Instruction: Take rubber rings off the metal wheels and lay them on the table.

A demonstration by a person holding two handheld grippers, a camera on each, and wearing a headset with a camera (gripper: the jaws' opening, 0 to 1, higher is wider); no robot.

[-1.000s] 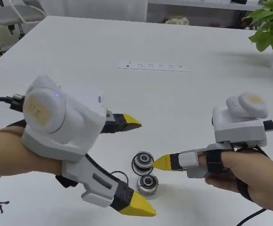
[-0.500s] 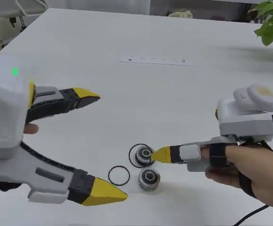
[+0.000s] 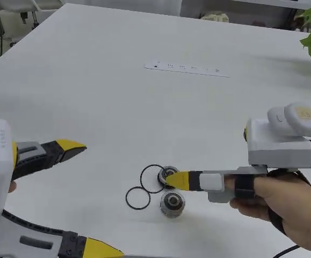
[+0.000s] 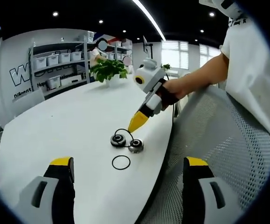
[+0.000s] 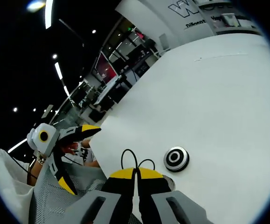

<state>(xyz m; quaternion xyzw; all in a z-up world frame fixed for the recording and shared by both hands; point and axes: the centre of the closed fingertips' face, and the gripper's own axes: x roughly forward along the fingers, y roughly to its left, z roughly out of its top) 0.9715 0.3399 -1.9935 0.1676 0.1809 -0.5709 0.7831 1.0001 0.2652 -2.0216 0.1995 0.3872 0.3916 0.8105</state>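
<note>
At the half-hidden far wheel (image 3: 165,172), right gripper's (image 3: 171,180) jaws pinch a rubber ring (image 3: 142,178); left gripper (image 3: 99,199) gapes

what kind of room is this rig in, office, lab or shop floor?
Looks like an office-style lab or meeting room, not a shop floor: a big white table with a power strip on it, shelves of storage bins along the wall, and a potted plant.

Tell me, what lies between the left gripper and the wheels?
A loose black ring, flat on the table, seen in the left gripper view.
</note>
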